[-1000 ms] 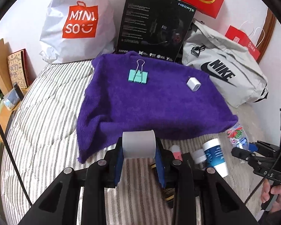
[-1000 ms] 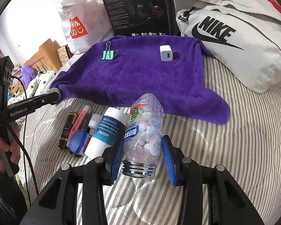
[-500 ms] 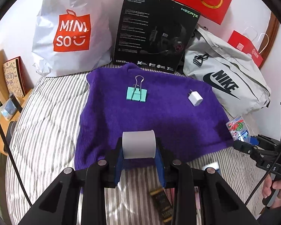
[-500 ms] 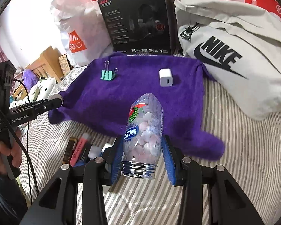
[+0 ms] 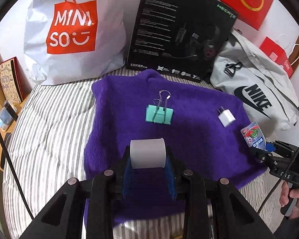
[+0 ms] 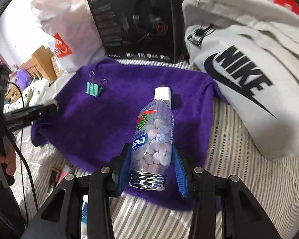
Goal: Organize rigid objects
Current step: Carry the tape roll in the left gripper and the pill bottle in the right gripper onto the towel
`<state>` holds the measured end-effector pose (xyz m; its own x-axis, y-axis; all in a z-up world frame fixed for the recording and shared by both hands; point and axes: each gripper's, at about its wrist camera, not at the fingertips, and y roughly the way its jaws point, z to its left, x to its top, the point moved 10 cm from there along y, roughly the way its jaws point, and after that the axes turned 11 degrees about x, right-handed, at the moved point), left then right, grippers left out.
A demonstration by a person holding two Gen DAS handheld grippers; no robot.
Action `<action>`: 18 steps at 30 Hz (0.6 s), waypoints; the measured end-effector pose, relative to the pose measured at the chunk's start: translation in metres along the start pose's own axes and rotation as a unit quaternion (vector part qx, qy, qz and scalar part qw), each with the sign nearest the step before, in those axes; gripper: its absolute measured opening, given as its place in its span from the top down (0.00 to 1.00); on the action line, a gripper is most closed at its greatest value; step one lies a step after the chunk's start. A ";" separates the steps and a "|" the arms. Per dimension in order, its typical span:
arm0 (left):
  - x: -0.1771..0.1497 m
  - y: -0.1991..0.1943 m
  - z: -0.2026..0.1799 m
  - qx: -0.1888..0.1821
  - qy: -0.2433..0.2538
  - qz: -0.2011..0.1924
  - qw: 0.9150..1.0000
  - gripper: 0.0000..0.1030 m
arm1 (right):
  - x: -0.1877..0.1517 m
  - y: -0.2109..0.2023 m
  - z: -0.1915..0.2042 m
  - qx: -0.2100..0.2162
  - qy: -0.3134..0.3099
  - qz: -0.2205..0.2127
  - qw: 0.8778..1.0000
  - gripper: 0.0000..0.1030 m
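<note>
Carrying two items at once over the purple towel (image 5: 189, 139) spread on the striped bed (image 5: 49, 129). On the left, my left gripper (image 5: 148, 156) is clamped on a grey roll (image 5: 147, 153), held sideways across the jaws so its round ends meet the blue pads, a steady hold for a smooth cylinder. Just beyond it, a teal binder clip (image 5: 159, 115) lies flat on the towel, handles pointing to the far side. Right of that sits a white charger plug (image 5: 226, 117), also on the towel, well apart from the clip; I judge the towel is the collecting spot. Further right, my right gripper (image 6: 151, 163) grips a clear candy bottle (image 6: 152, 139) by its body near the threaded neck, mouth toward me and no cap that I can see, base aimed at the plug. In the right wrist view the bottle hides part of the plug. Small things at the near left edge of that view are cut off and blurred; I can't name them. What's inside the grey roll, I can't tell.
</note>
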<state>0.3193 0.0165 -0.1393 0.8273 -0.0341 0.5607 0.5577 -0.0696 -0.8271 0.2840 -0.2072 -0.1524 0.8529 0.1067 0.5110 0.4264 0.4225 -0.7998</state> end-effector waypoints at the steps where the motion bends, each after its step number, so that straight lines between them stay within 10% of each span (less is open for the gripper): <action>1: 0.002 0.003 0.000 0.000 0.000 0.001 1.000 0.72 | 0.002 0.005 -0.003 -0.004 -0.001 0.003 1.000 0.60; 18: 0.017 0.053 0.000 0.018 0.009 0.026 0.999 0.72 | 0.008 0.043 -0.020 -0.044 -0.015 0.042 0.998 0.60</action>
<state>0.3634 0.0124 -0.1740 0.8537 -0.0547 0.5178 0.5169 -0.0307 -0.8555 0.3151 -0.2064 -0.1895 0.8777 0.1651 0.4499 0.3804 0.3309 -0.8636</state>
